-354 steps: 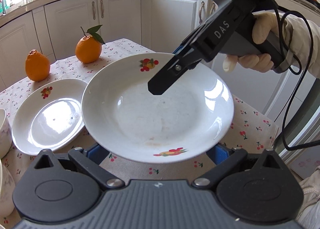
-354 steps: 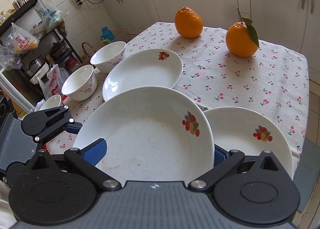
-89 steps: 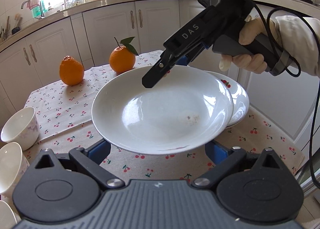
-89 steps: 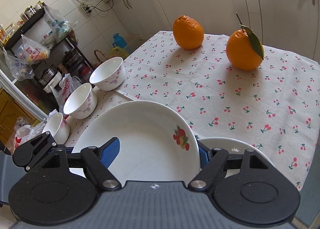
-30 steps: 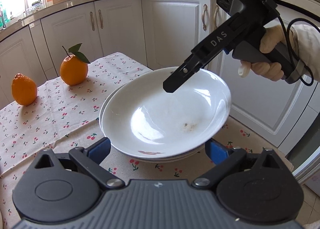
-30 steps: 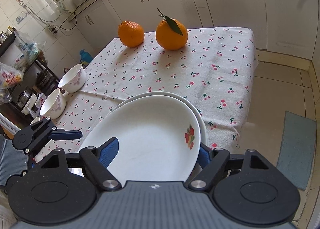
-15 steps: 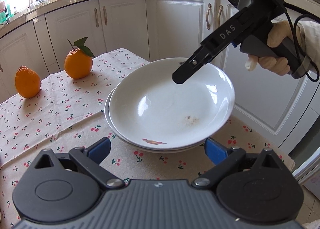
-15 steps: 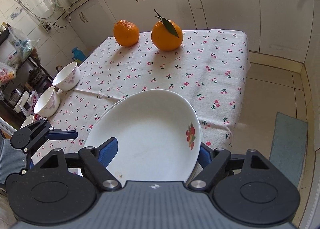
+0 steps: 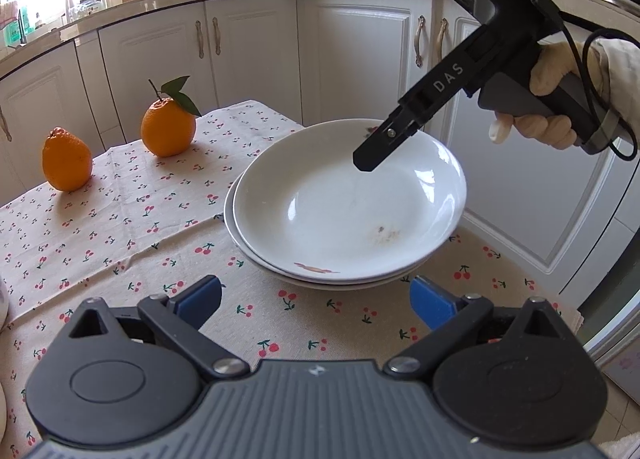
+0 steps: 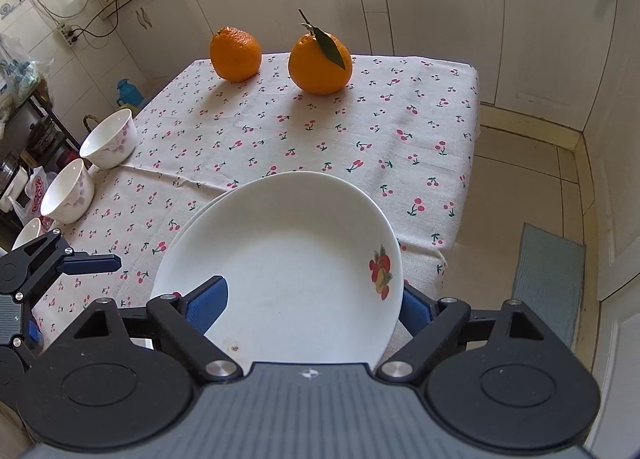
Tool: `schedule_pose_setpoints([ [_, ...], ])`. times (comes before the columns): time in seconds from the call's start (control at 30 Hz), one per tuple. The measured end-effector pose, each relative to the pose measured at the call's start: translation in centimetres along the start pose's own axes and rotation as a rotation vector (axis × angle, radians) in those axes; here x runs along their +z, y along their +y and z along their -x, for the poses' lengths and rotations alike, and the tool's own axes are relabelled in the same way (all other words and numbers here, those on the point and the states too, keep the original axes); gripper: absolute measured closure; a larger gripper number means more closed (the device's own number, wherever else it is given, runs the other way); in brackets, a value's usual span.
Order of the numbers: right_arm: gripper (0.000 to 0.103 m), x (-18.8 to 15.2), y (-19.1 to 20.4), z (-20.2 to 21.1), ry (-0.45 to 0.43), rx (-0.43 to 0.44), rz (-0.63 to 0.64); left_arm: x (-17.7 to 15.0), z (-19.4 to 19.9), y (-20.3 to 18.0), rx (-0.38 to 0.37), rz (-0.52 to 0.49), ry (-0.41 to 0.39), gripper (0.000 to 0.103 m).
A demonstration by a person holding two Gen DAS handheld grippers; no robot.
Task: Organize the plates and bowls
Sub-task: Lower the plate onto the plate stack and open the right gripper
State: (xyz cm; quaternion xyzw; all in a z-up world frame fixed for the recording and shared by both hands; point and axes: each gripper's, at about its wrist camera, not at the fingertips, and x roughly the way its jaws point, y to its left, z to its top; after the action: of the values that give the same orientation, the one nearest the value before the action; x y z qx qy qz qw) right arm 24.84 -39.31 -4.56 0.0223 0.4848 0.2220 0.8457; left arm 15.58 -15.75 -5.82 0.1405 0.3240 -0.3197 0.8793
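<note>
Two white plates [image 9: 348,215] sit stacked near the corner of the cherry-print surface [image 9: 120,219], the left gripper [image 9: 316,301] just short of them with fingers spread, the right gripper [image 10: 308,301] with fingers spread either side of the top plate's rim.

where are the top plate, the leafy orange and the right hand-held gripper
top plate [image 9: 320,211], left wrist view, bare inside.
leafy orange [image 10: 320,59], right wrist view, peel.
right hand-held gripper [image 10: 308,305], right wrist view, between fingertips.
</note>
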Motion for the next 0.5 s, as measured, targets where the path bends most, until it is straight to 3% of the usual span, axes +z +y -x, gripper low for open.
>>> schedule_pose_setpoints([
  [0.23,0.009,-0.5,0.7,-0.2,0.032,-0.063,0.021,-0.3,0.5,0.2,0.005,0.003,-0.006,0.003],
  [0.4,0.0,-0.6,1.7,0.8,0.003,-0.08,0.049,-0.6,0.9,0.3,0.006,0.001,-0.011,0.003],
  [0.5,0.0,-0.8,2.6,1.4,-0.005,-0.09,0.07,-0.6,1.2,0.2,0.007,-0.001,-0.018,0.003],
])
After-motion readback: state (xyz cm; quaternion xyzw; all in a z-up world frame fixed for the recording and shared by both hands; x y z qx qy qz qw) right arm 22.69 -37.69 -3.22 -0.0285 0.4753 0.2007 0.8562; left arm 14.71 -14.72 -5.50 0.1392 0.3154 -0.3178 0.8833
